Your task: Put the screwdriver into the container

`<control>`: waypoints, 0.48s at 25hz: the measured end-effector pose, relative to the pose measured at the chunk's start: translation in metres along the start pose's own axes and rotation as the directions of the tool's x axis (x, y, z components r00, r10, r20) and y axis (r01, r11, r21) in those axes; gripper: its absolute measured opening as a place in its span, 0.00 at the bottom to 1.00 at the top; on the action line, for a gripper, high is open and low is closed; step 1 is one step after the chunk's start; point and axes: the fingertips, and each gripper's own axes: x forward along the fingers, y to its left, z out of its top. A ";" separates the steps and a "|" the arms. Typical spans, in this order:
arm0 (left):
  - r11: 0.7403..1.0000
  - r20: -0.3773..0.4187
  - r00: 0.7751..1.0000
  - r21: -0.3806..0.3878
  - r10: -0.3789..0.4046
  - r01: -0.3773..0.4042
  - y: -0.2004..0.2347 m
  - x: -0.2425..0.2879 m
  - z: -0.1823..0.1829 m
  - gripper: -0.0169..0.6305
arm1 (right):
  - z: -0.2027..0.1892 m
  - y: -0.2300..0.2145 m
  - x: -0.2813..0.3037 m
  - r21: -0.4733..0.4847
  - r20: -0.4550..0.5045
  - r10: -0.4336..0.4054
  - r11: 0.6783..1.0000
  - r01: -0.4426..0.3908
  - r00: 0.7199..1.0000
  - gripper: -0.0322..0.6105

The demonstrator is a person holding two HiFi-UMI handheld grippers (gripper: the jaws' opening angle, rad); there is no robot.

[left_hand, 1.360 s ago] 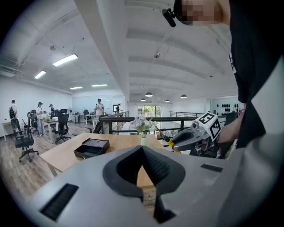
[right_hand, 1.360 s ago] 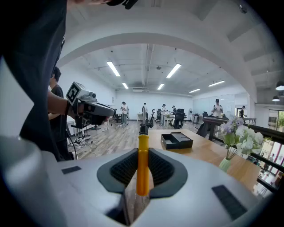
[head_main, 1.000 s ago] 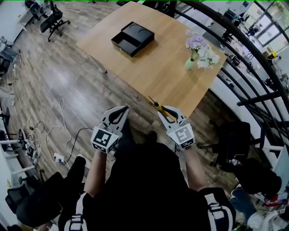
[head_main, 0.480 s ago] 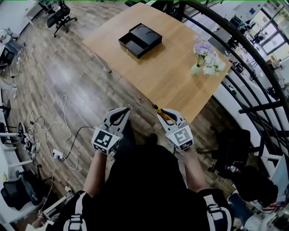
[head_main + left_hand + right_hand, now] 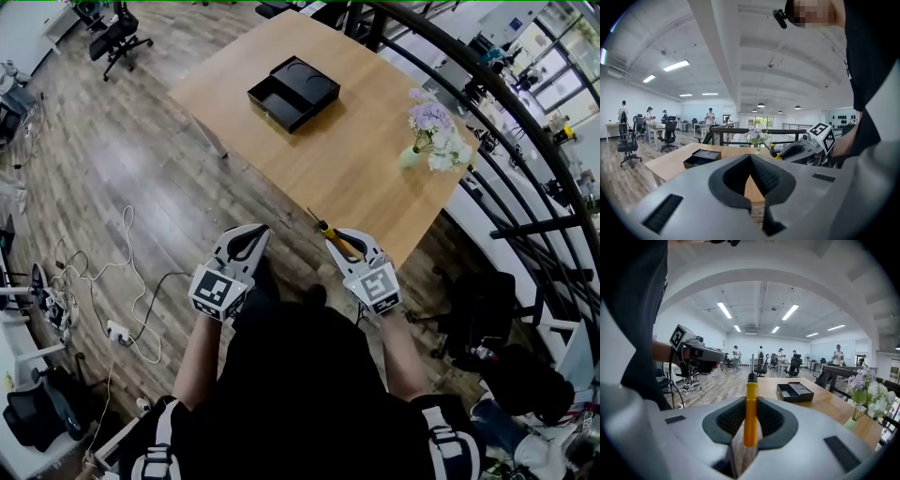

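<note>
Screwdriver point(image 5: 750, 413), yellow handle: clamped lengthwise between the jaws of the right gripper point(image 5: 345, 234), shaft pointing ahead, held over the floor just short of the table's point(image 5: 356, 178) near edge. Container point(image 5: 292, 92), black, open: toward the far edge, well apart. Left gripper point(image 5: 249, 232): jaws together, nothing in them. Risk: the slim handle may pivot or slip on the long carry, or the tip may catch the container's wall.
</note>
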 end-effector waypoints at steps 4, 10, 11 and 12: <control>1.000 0.005 1.000 0.001 -0.022 0.022 0.028 0.001 0.004 0.06 | 0.014 -0.002 0.023 -0.001 -0.007 -0.016 1.000 0.016 1.000 0.18; 0.999 0.011 0.999 -0.003 -0.047 0.048 0.071 0.000 0.006 0.06 | 0.031 0.000 0.062 -0.008 -0.024 -0.030 1.000 0.030 0.999 0.18; 0.999 0.012 0.999 -0.004 -0.053 0.053 0.078 0.000 0.006 0.06 | 0.032 0.000 0.067 -0.006 -0.026 -0.033 0.999 0.033 0.999 0.18; 0.998 0.014 0.998 -0.006 -0.059 0.059 0.084 0.000 0.006 0.06 | 0.034 0.000 0.073 -0.004 -0.027 -0.037 0.999 0.037 0.999 0.18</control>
